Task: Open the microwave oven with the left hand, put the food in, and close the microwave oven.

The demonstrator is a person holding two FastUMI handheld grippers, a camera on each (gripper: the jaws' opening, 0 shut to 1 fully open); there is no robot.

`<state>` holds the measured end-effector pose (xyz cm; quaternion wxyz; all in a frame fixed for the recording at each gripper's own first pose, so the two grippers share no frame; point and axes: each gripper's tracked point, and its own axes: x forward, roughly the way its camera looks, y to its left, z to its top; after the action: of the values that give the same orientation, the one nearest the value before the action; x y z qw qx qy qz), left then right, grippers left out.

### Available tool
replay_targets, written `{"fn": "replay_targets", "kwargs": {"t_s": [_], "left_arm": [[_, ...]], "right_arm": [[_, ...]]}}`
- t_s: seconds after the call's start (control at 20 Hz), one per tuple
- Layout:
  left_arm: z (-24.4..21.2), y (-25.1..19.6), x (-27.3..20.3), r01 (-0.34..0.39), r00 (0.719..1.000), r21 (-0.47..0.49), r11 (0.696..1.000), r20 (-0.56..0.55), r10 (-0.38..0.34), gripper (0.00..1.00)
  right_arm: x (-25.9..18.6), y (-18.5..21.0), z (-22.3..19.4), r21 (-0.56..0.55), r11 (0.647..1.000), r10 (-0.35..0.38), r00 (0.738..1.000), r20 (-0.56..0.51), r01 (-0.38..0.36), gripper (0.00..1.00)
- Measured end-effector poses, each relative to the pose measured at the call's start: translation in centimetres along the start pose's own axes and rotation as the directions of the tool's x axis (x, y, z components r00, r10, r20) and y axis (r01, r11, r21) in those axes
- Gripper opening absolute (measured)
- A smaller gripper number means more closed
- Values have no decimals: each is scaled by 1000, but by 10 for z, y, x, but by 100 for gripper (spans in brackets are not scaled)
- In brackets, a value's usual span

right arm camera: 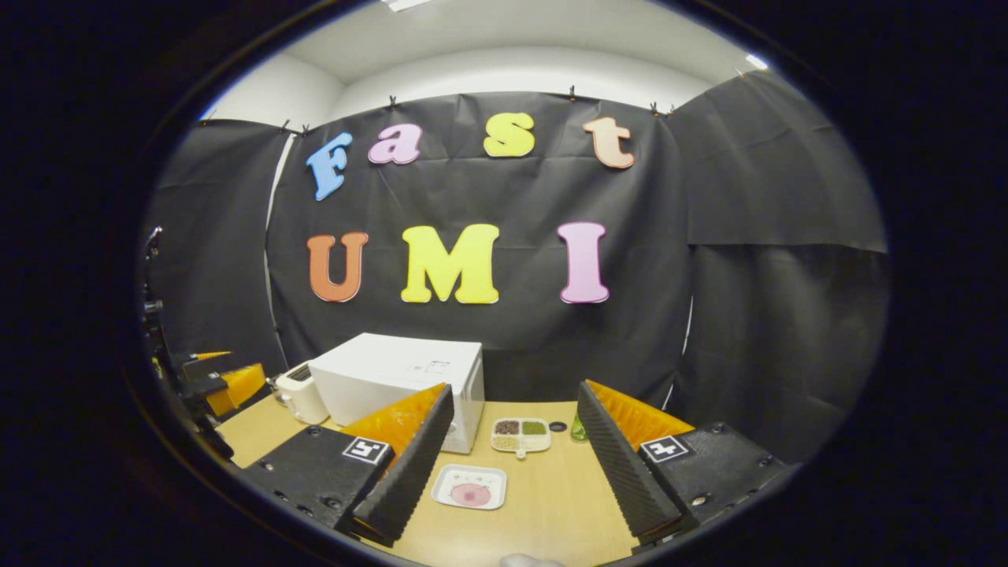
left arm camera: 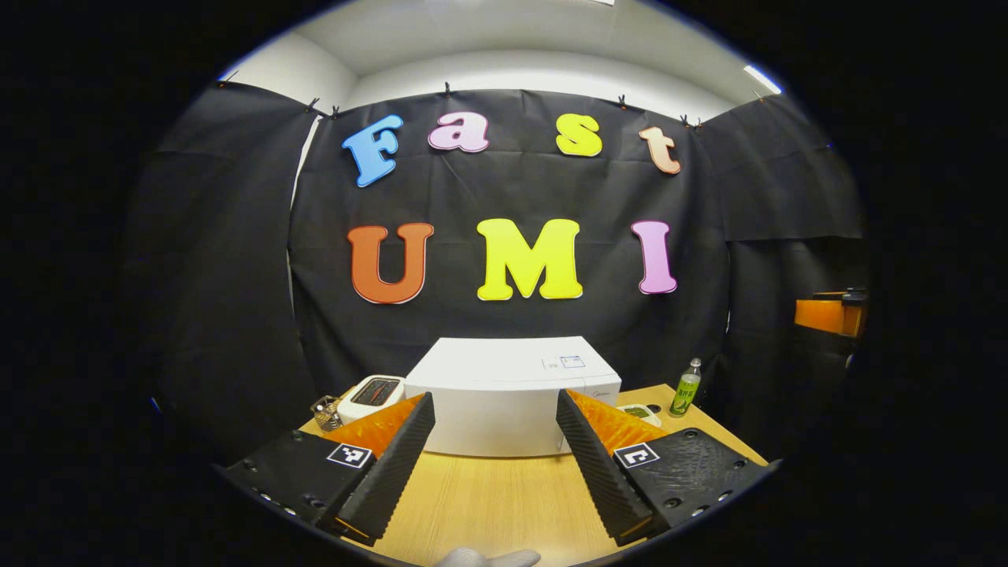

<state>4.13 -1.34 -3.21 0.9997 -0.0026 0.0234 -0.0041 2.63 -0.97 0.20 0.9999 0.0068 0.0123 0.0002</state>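
Observation:
A white microwave oven stands shut at the back of the wooden table, straight ahead in the left gripper view. My left gripper hovers open in front of it, nothing between its fingers. In the right gripper view the microwave oven is at the left, and a white square plate with pink food lies on the table just ahead. My right gripper is open above the table, the plate between and below its fingers. The left gripper shows at the far left edge.
A white toaster stands left of the microwave oven, with a small basket beside it. A green bottle stands at the right back. A divided tray of grains lies right of the microwave oven. Black cloth walls close the booth.

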Motion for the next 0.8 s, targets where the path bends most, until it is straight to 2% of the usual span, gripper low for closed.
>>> {"fn": "replay_targets", "kwargs": {"t_s": [0.1, 0.15, 0.2, 0.25, 0.3, 0.35, 0.4, 0.45, 0.5, 0.55, 0.6, 0.7, 0.75, 0.8], "left_arm": [[-14, -18, 17, 27, 1000, 4, 1000, 2, -27, 85], [-22, -28, 28, 40, 999, 1, 999, 12, -40, 95], [-30, -36, 37, 48, 999, 2, 999, 3, -48, 95], [-44, -45, 49, 60, 998, -3, 998, -1, -60, 95], [-55, -54, 59, 69, 997, -10, 998, -22, -69, 95], [-65, -63, 71, 79, 997, -13, 997, -27, -79, 95], [-73, -71, 82, 87, 996, -14, 996, -28, -88, 96], [-84, -80, 94, 97, 994, -14, 995, -42, -98, 96], [-93, -85, 106, 98, 994, -9, 995, -49, -98, 96], [-101, -89, 117, 94, 994, -7, 996, -47, -94, 95], [-107, -91, 131, 87, 995, -3, 996, -40, -87, 96], [-130, -96, 160, 70, 995, 5, 998, -66, -70, 96], [-139, -99, 174, 67, 995, 7, 998, -76, -67, 95], [-150, -102, 188, 64, 994, 11, 998, -90, -63, 95]], "right_arm": [[-1, -8, 1, 12, 1000, -9, 1000, -13, 9, 92], [-2, -13, 2, 17, 1000, -17, 1000, -18, 17, 92], [-3, -19, 3, 16, 999, -31, 999, -22, 31, 92], [-5, -27, 2, 6, 999, -47, 998, -31, 47, 100], [-8, -34, 1, -4, 998, -69, 997, -38, 68, 92], [-11, -42, 1, -10, 996, -86, 995, -46, 86, 92], [-16, -46, -2, -11, 995, -97, 994, -53, 97, 100], [-20, -49, -3, -2, 995, -98, 994, -53, 98, 92], [-23, -49, -4, 6, 995, -96, 994, -54, 96, 100], [-26, -53, -6, 5, 994, -104, 993, -61, 105, 92], [-30, -56, -9, -1, 993, -115, 991, -67, 115, 100], [-35, -64, -15, -12, 990, -142, 986, -91, 142, 100], [-38, -66, -16, -9, 988, -152, 983, -102, 151, 92], [-40, -67, -21, -6, 987, -159, 980, -118, 160, 92]]}}
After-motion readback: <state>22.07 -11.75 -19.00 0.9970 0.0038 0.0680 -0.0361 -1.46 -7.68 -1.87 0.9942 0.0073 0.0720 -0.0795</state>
